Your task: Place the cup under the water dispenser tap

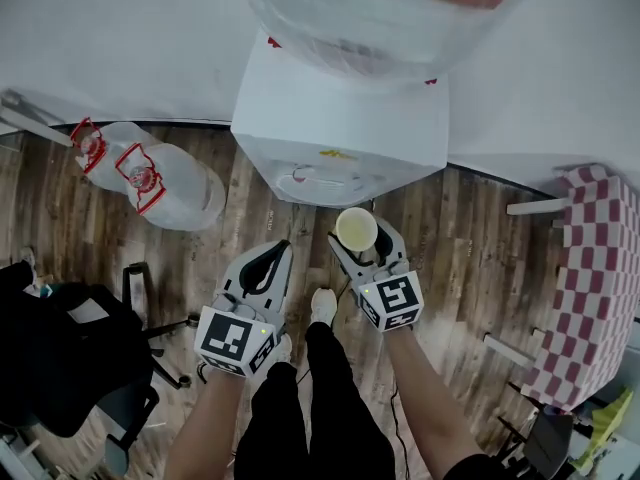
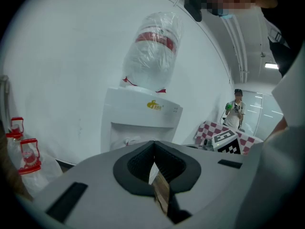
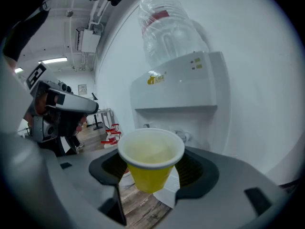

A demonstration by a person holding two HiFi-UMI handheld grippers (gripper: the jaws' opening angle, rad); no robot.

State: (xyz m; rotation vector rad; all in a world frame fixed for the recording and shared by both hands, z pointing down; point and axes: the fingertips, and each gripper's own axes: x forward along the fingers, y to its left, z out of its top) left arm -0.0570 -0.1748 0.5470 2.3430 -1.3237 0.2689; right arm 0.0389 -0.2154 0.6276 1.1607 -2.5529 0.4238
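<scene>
My right gripper (image 1: pixel 359 240) is shut on a yellow paper cup (image 1: pixel 357 230) with a white inside, held upright by its sides. In the right gripper view the cup (image 3: pixel 151 160) sits between the dark pads (image 3: pixel 196 171), a little in front of the white water dispenser (image 3: pixel 178 90). The taps (image 3: pixel 183 136) sit in its recess, beyond the cup. The dispenser (image 1: pixel 340 118) carries a wrapped bottle on top, and its tap recess (image 1: pixel 302 179) faces me. My left gripper (image 1: pixel 282 248) is shut with nothing in it, left of the cup; its tips (image 2: pixel 153 145) meet.
Two spare water bottles (image 1: pixel 152 180) with red caps lie on the wooden floor left of the dispenser. A black chair (image 1: pixel 62 360) stands at lower left and a red-checked table (image 1: pixel 592 278) at right. My legs and a shoe (image 1: pixel 323 306) are below the grippers. A person (image 2: pixel 236 113) stands far off.
</scene>
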